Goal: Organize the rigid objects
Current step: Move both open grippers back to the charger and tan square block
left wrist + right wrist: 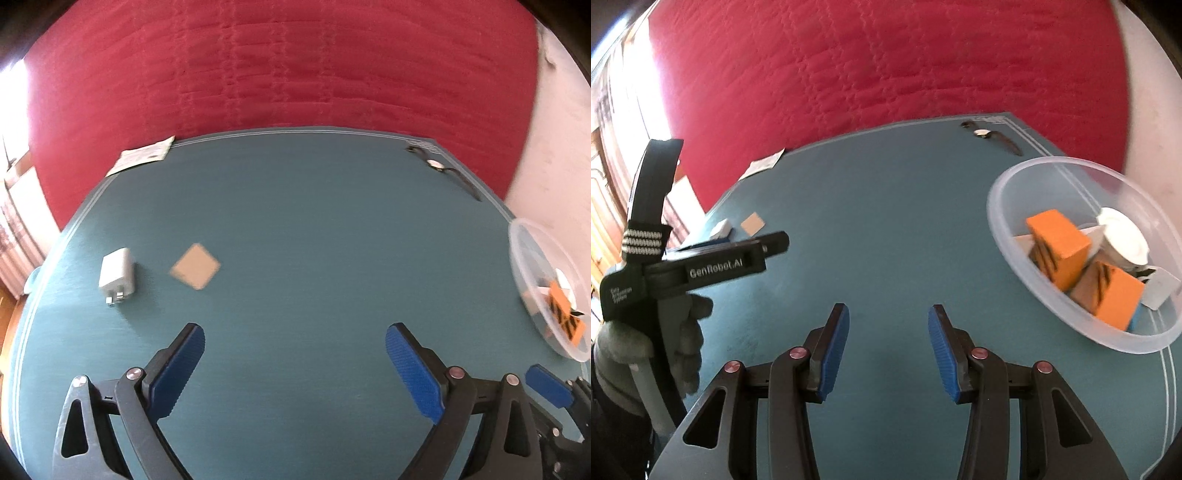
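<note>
A white plug adapter lies on the teal table at the left, with a flat tan square just right of it. My left gripper hovers open in front of them, nothing between its blue pads. A clear plastic bowl at the right holds two orange blocks, a white cup and a white piece. My right gripper stands open and empty over bare table, left of the bowl. The adapter and the tan square show small and far in the right wrist view.
A wristwatch lies at the table's far right corner. A paper slip overhangs the far left edge. A red quilted cover rises behind the table. A gloved hand holds the left gripper's handle at the left of the right wrist view.
</note>
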The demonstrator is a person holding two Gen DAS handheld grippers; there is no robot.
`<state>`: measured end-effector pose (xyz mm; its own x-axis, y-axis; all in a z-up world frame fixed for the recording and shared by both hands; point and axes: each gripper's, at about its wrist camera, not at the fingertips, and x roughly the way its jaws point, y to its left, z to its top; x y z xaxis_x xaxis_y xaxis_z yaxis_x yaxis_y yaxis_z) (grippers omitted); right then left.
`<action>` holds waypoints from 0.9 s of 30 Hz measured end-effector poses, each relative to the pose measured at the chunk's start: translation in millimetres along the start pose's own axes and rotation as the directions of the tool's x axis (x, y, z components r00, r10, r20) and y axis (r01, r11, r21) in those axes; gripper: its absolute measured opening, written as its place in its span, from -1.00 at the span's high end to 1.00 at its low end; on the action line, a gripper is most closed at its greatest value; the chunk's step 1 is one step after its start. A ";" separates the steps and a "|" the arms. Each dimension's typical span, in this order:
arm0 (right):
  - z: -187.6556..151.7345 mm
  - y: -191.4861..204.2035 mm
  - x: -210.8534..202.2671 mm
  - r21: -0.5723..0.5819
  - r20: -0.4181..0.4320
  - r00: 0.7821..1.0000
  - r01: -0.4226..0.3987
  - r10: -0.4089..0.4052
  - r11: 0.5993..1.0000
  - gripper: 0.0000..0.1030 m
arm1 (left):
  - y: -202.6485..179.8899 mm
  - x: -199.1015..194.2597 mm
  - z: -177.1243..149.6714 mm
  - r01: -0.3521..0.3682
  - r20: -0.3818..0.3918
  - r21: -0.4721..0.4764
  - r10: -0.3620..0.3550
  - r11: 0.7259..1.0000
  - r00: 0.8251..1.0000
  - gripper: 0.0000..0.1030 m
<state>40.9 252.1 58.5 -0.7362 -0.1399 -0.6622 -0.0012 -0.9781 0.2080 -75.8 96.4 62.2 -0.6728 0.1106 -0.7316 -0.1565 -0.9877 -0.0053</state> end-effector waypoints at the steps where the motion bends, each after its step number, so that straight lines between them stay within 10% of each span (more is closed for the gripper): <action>1: 0.3 3.3 0.9 -0.007 -0.007 1.000 -0.004 0.004 1.000 0.10 | 7.2 -0.3 0.3 -0.009 0.001 -0.010 0.009 1.000 1.000 -0.95; 21: 11.7 48.6 27.0 -0.062 -0.057 0.997 -0.047 0.044 0.997 -0.02 | 129.2 6.4 18.8 -0.172 0.015 -0.184 0.177 0.968 0.984 -0.98; 27: 11.2 59.0 37.9 -0.088 -0.085 0.996 -0.048 0.040 0.995 -0.02 | 142.1 28.6 21.2 -0.180 -0.035 -0.196 0.176 0.964 0.984 -0.72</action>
<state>5.3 190.8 53.7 -0.6752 -0.1917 -0.7123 0.0934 -0.9801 0.1752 -132.6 -38.4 55.0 -0.6637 -0.0691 -0.7448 0.1114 -0.9937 -0.0071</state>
